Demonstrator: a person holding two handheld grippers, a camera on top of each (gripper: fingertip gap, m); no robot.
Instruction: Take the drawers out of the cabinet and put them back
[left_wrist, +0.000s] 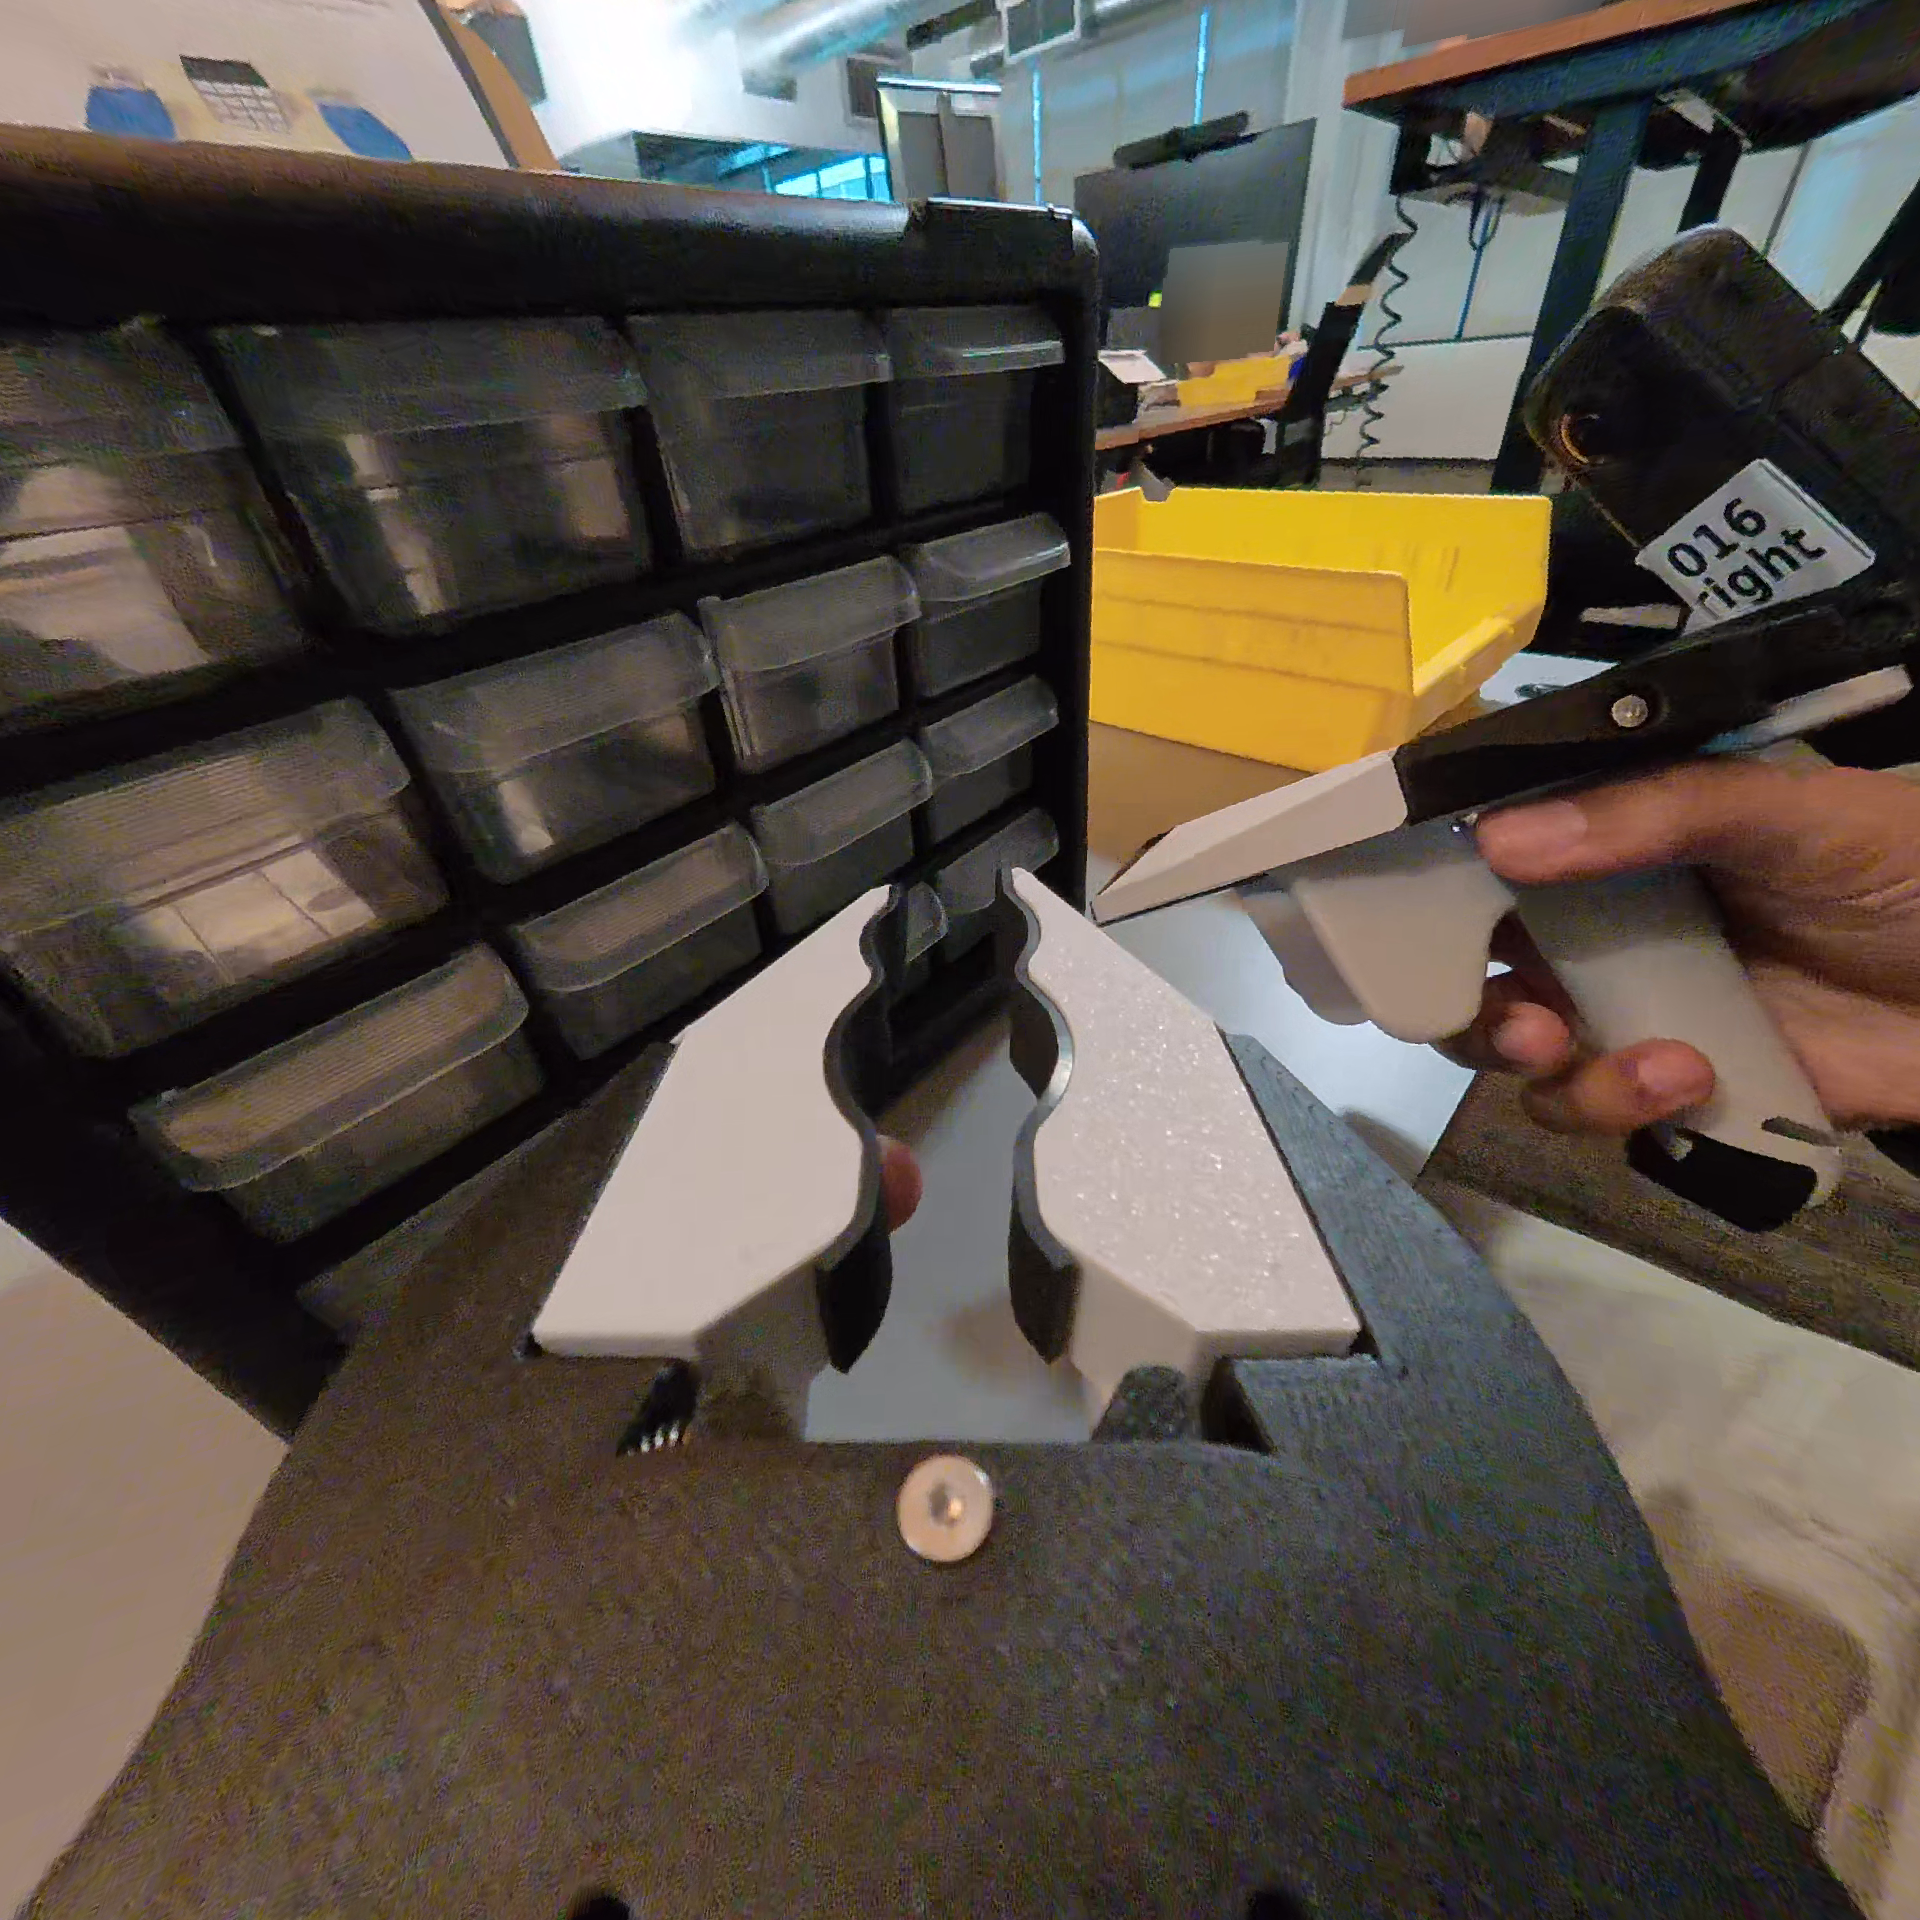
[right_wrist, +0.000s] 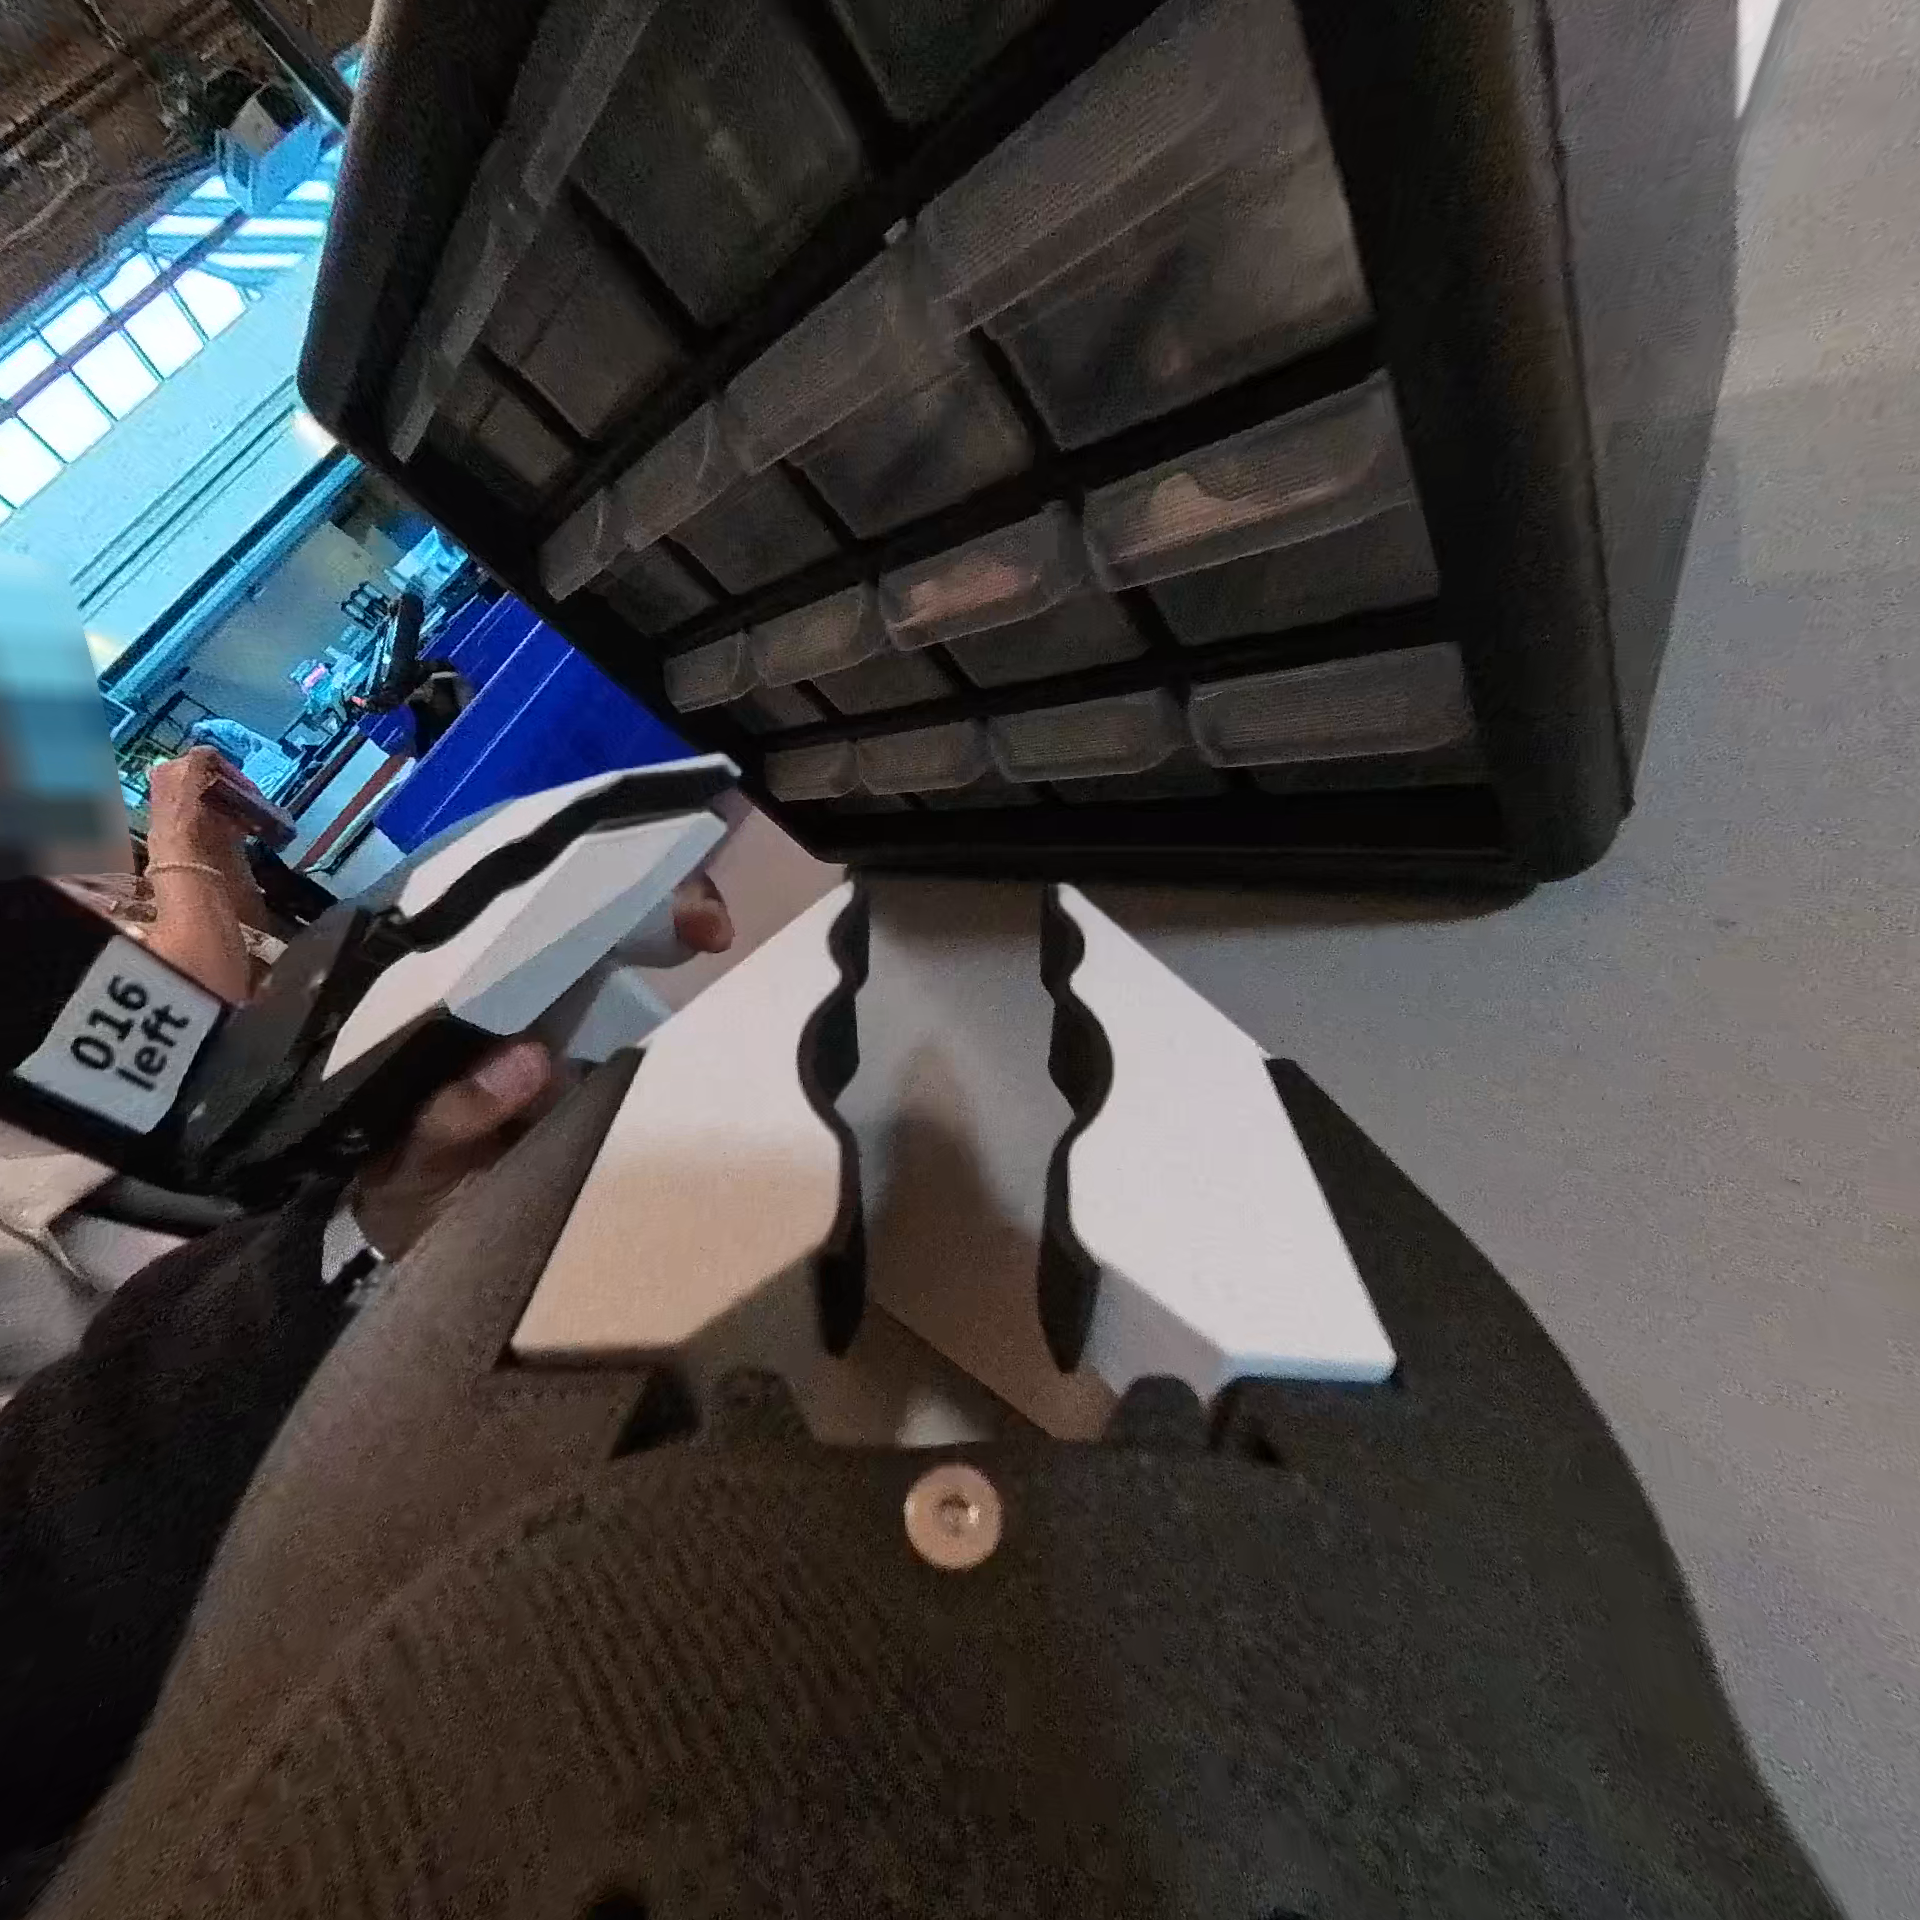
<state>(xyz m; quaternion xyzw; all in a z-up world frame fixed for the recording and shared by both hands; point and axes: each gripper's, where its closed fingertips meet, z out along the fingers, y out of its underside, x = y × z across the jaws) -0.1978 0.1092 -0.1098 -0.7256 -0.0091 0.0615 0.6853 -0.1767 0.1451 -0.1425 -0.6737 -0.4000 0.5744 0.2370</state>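
Ahead, my black plastic cabinet (left_wrist: 540, 644) of clear drawers (left_wrist: 561, 748) stands on the pale grey tabletop (right_wrist: 1766, 935) in an open office. Both claws, left gripper (left_wrist: 951, 904) and right gripper (right_wrist: 951, 904), gape empty. Only the left wrist view shows the yellow plastic bin (left_wrist: 1299, 613).

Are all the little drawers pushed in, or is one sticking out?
Every drawer that shows sits in the black cabinet; none sticks out. Both grippers are open and empty.

Left gripper (left_wrist: 948, 896) and right gripper (right_wrist: 951, 902), fingers apart, empty.
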